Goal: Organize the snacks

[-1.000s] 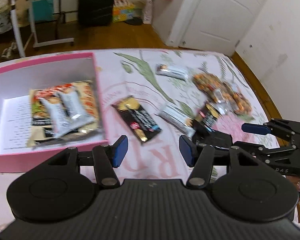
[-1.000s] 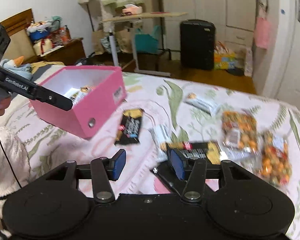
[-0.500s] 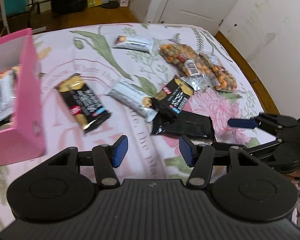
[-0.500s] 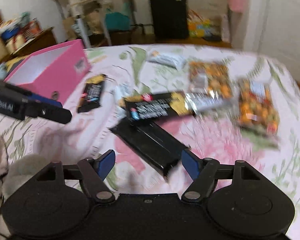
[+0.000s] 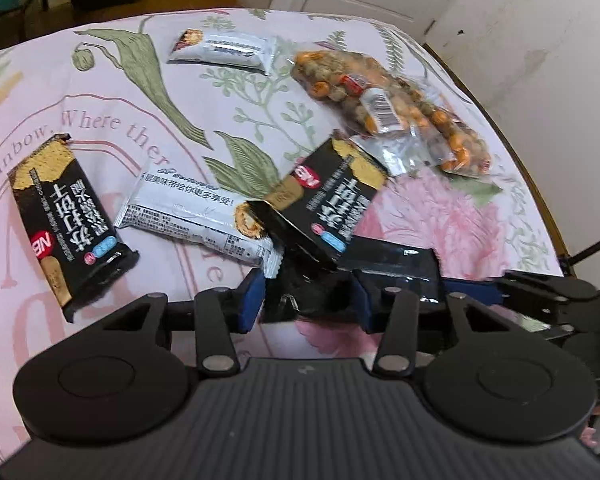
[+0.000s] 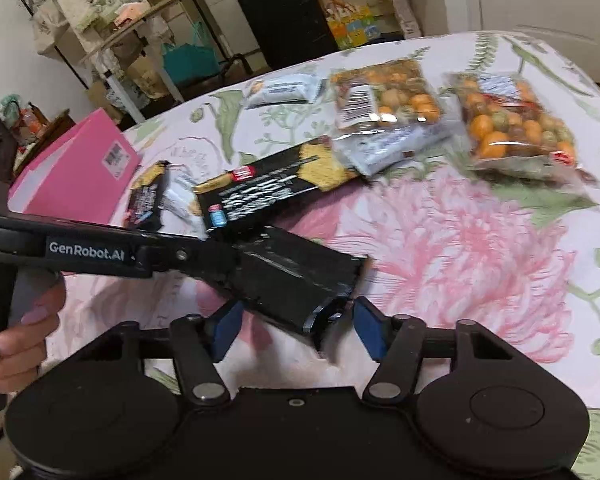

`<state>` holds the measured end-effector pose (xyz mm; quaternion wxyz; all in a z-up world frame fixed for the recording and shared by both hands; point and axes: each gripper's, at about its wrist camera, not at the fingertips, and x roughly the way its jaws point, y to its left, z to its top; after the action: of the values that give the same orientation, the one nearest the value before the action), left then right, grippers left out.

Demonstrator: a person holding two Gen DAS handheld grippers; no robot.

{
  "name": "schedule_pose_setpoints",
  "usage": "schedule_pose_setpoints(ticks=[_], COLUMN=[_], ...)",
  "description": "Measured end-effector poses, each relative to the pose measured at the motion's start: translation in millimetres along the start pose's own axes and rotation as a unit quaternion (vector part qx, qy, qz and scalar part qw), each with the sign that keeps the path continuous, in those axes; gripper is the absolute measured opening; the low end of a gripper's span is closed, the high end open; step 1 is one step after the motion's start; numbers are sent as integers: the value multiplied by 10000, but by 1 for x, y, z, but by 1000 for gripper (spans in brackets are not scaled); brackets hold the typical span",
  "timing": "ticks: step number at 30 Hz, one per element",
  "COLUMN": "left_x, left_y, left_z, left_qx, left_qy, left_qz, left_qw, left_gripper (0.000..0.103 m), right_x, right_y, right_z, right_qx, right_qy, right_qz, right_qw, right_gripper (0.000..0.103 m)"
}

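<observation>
Snacks lie on a floral bedspread. A plain black packet lies between the two grippers, also in the right wrist view. My left gripper is open with its pads around the packet's left end. My right gripper is open around the packet's near end. A black cracker packet rests partly on the plain one; it also shows in the right wrist view. Another black cracker packet lies at left. A white bar lies between them. The pink box stands at far left.
Two bags of orange-green coated nuts lie at the far right of the bed. A second white bar lies at the back. A black suitcase and a rack stand on the floor beyond the bed edge.
Both grippers have moved in toward the plain black packet, from left and right. The left view swung away from the pink box, now nearly out of its frame. The right gripper opened wider.
</observation>
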<state>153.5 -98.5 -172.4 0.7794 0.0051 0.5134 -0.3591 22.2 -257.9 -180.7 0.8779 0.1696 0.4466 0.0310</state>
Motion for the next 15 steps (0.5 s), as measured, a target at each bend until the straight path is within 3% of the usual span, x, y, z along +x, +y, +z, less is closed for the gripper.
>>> schedule_pose_setpoints(ticks=[5,11,15], left_x=[-4,-20,-37], left_y=[-16,-12,-13], left_z=[-8,-13,-20], left_qx=[209,-105,-195], left_qy=[148,413,387], left_qz=[141,107,140], left_qw=[9996,9990,9990], left_gripper=[45,45,45], right_x=[4,-7,-17], right_y=[13,23,36], right_z=[4,-1,-5], right_qx=[-186,-285,-500], right_qy=[30,137,160], right_qz=[-247,-193,-142], right_qw=[9995,9993,9985], right_gripper=[68,68,71])
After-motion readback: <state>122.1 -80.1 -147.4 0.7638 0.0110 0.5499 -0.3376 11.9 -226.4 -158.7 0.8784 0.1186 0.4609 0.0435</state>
